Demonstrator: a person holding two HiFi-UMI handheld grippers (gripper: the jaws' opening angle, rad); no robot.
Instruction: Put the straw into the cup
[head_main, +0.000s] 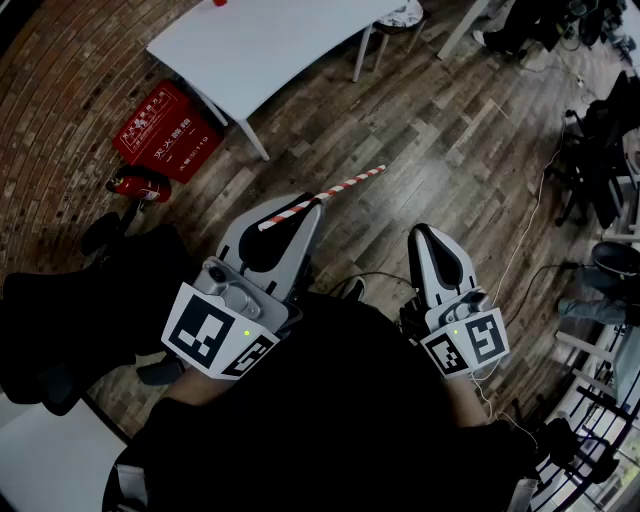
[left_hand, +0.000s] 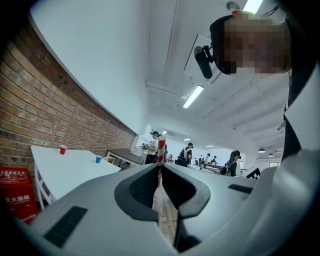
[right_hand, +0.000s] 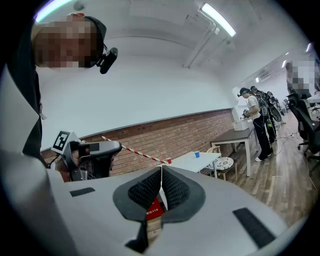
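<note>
We hold both grippers low in front of us, side by side, pointing forward. One striped straw (head_main: 345, 186) is pinched in the closed fingers of the left gripper (head_main: 300, 212) and juts past their tips. The fingers of the right gripper (head_main: 425, 232) press together, empty. Two cups, a red cup (left_hand: 63, 149) and a blue cup (left_hand: 98, 159), stand on the counter (left_hand: 65, 172) well beyond the fingers.

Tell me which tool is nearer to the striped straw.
Left. The left tool is shut on the striped straw, which sticks out past its tips; the right tool, shut and empty, is beside it, not touching.
</note>
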